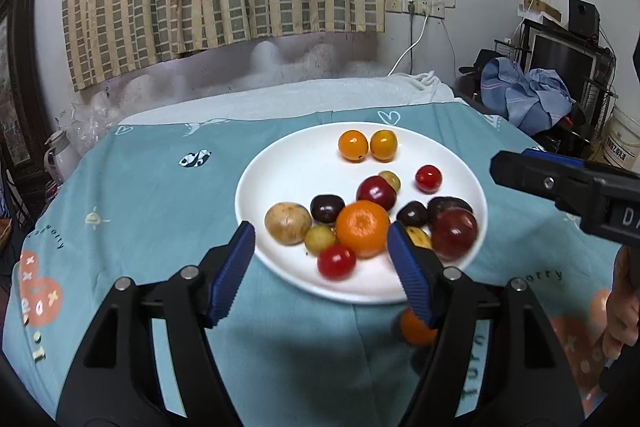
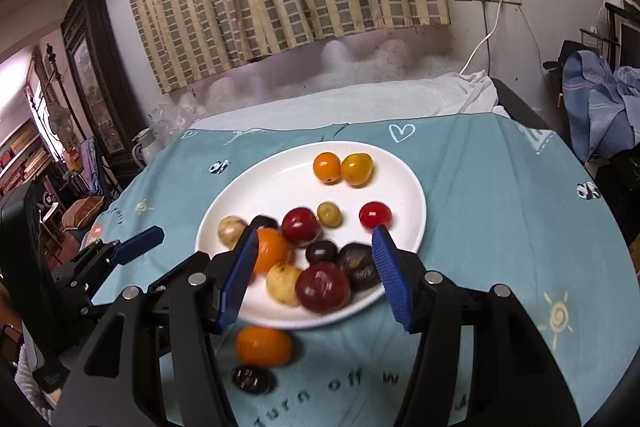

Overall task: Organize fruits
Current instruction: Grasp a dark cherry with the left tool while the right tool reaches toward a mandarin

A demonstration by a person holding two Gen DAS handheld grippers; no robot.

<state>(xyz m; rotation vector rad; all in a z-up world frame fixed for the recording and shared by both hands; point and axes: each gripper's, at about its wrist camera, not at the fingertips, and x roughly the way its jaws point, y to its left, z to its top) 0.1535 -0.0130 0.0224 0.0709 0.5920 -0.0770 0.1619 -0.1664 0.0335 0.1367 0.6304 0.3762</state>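
Two grippers are hovering over the near edge of a white plate (image 1: 288, 163) that is sitting on a teal cloth (image 1: 160, 195) covering the worktop. The left gripper (image 1: 320, 267) is spreading its blue fingers (image 1: 234, 271) wide, holding nothing, with a big orange (image 1: 362, 233) and a red tomato (image 1: 337, 261) lying between them on the plate. The right gripper (image 2: 316, 275) is gaping too, empty, above a dark red plum (image 2: 323, 287). Off the plate, a second orange (image 2: 263, 345) and a dark fruit (image 2: 251, 379) are lying on the cloth, touching each other, just beside the rim.
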